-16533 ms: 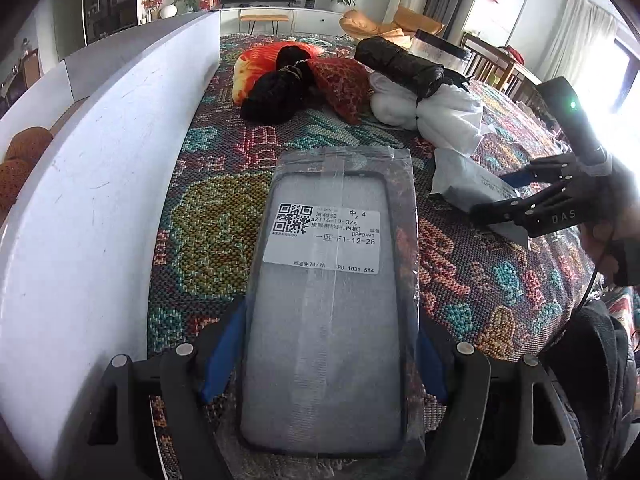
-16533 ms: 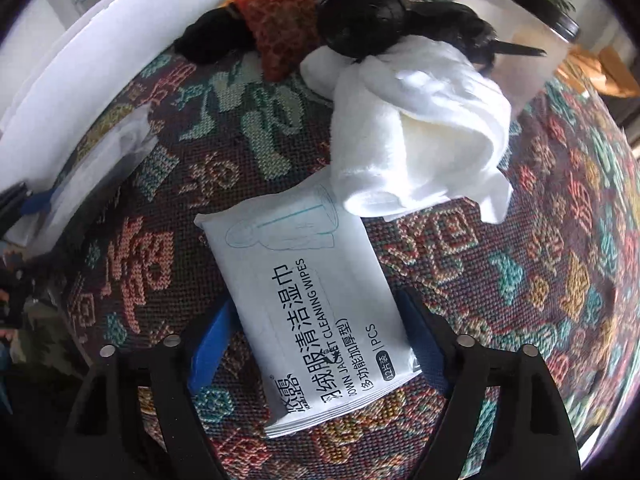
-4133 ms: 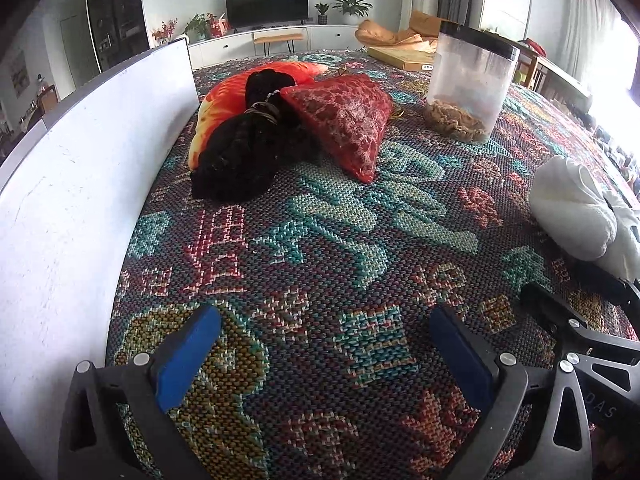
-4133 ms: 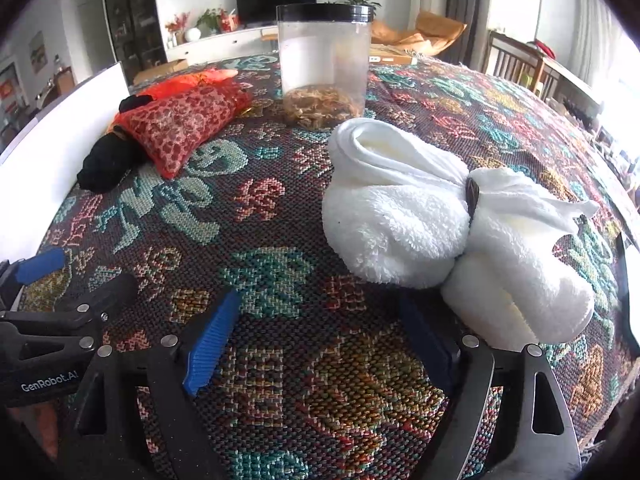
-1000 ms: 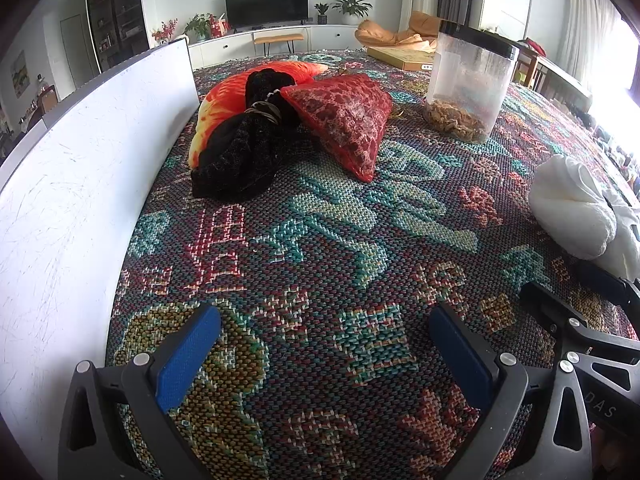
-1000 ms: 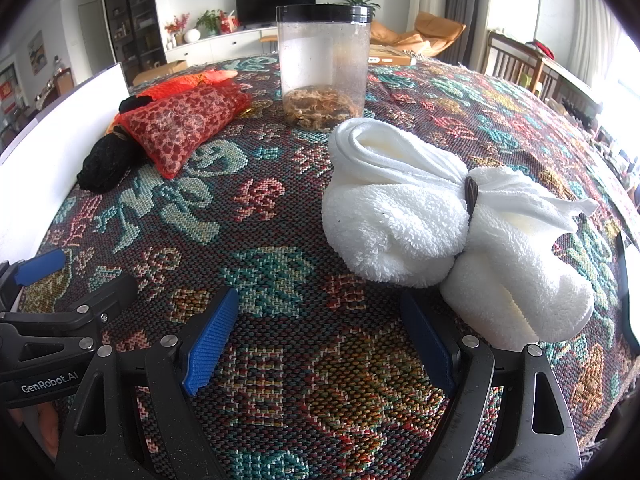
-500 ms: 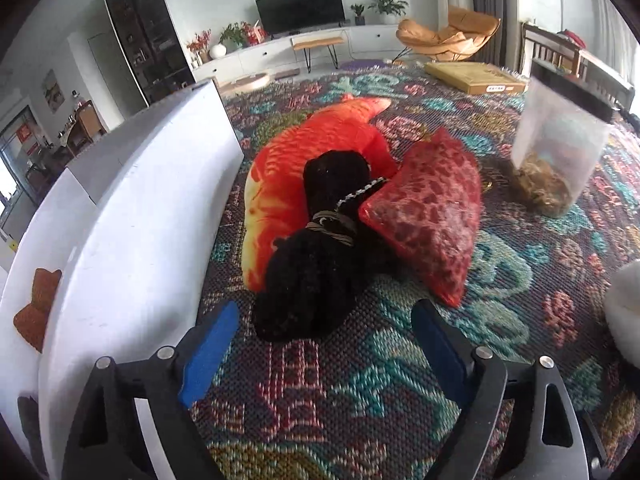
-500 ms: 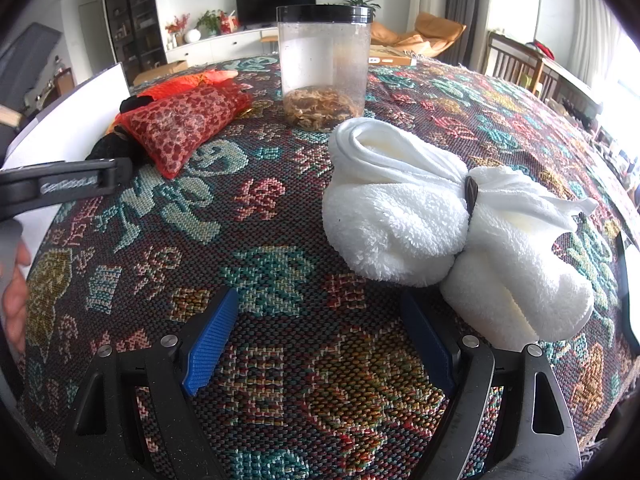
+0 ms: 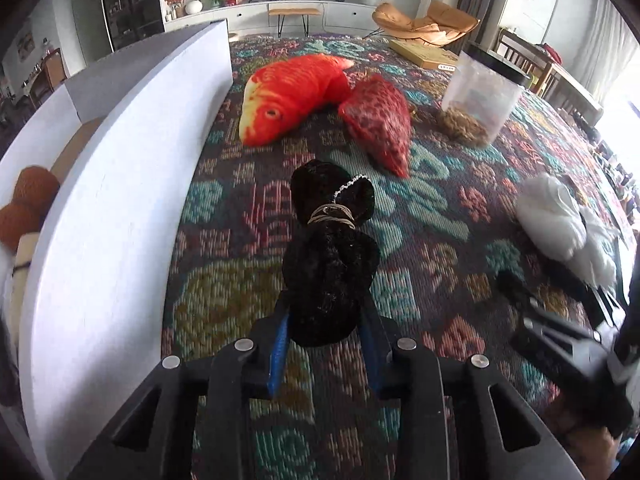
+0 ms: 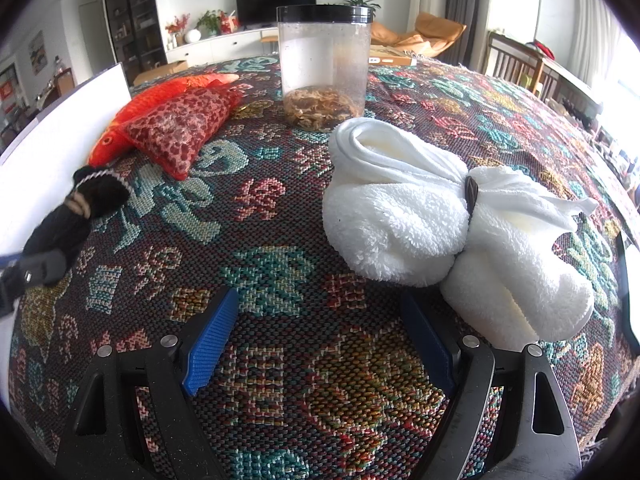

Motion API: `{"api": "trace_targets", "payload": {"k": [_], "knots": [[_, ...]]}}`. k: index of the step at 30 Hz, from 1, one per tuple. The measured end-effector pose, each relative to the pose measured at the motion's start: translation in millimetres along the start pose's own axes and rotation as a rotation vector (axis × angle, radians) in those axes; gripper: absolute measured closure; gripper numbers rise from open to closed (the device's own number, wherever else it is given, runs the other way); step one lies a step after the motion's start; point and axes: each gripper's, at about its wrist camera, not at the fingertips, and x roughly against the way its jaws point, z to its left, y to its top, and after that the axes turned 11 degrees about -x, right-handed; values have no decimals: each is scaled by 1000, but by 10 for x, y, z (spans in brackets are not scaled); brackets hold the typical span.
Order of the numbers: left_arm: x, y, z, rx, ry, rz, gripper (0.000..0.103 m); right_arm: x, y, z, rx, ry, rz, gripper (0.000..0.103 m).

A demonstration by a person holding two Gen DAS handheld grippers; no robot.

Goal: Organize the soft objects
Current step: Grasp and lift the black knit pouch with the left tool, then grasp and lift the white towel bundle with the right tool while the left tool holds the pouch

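My left gripper [image 9: 325, 330] is shut on a black velvet pouch [image 9: 330, 264] tied with a cord, held above the patterned cloth; it also shows at the left of the right wrist view [image 10: 76, 212]. A red plush fish [image 9: 292, 96] and a red patterned cushion [image 9: 380, 120] lie further back. A white rolled towel bundle [image 10: 440, 220] lies just ahead and right of my right gripper [image 10: 320, 340], which is open and empty over the cloth.
A white box wall [image 9: 120, 184] runs along the left, with brown round items [image 9: 24, 204] inside. A clear jar with a black lid [image 10: 324, 64] stands behind the towels. The patterned cloth [image 10: 260, 264] covers the table.
My left gripper has shut on the black pouch and pulled it back off the red fish and away from the cushion. The right gripper has not moved.
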Motion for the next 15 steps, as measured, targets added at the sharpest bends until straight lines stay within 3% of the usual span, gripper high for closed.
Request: {"api": "trace_targets", "payload": {"k": [2, 3, 4, 6, 10, 15], "knots": [[-42, -92, -34, -22, -4, 24, 42, 3, -3, 0, 0, 0, 0, 18], [-69, -101, -54, -42, 14, 22, 17, 1, -1, 0, 0, 0, 0, 18], [-81, -94, -64, -56, 48, 6, 7, 1, -2, 0, 0, 0, 0, 18], [-93, -67, -84, -71, 88, -41, 7, -1, 1, 0, 0, 0, 0, 18], [-320, 69, -52, -65, 85, -31, 7, -2, 0, 0, 0, 0, 0, 18], [-397, 76, 47, -27, 83, -102, 0, -2, -1, 1, 0, 0, 0, 18]]}}
